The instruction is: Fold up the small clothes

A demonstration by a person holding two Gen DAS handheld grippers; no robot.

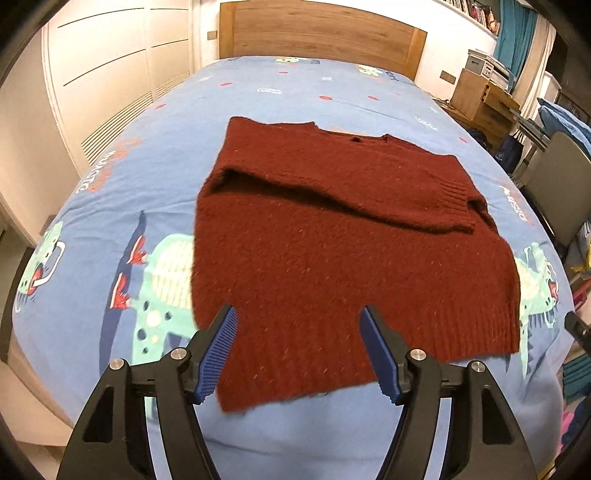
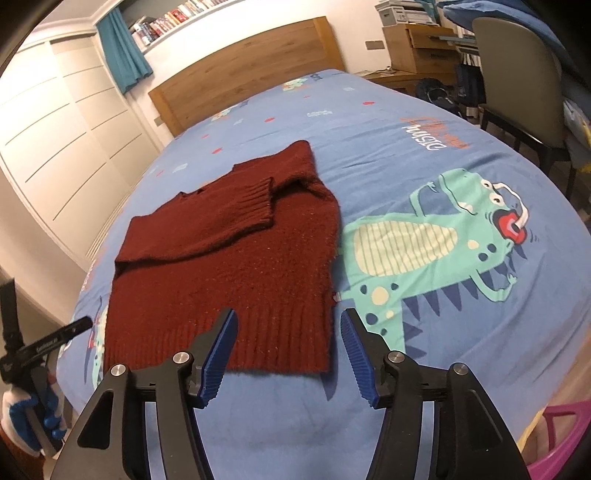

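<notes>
Both claws hung released and angled downward over the near hem of a dark red sweater (image 1: pixel 332 251), sleeves folded across its chest, lying flat on a blue dinosaur bedspread (image 2: pixel 424 155): left gripper (image 1: pixel 298 315), right gripper (image 2: pixel 288 319). Bare bedspread surrounded the sweater on every side.

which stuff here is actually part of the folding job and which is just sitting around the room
Belongs to the job:
- dark red sweater, one sleeve folded across it
- left gripper, open
- right gripper, open
- bed sheet it lies on

Just lying about:
- chair
- wooden desk
- books on the shelf
- teal curtain
</notes>
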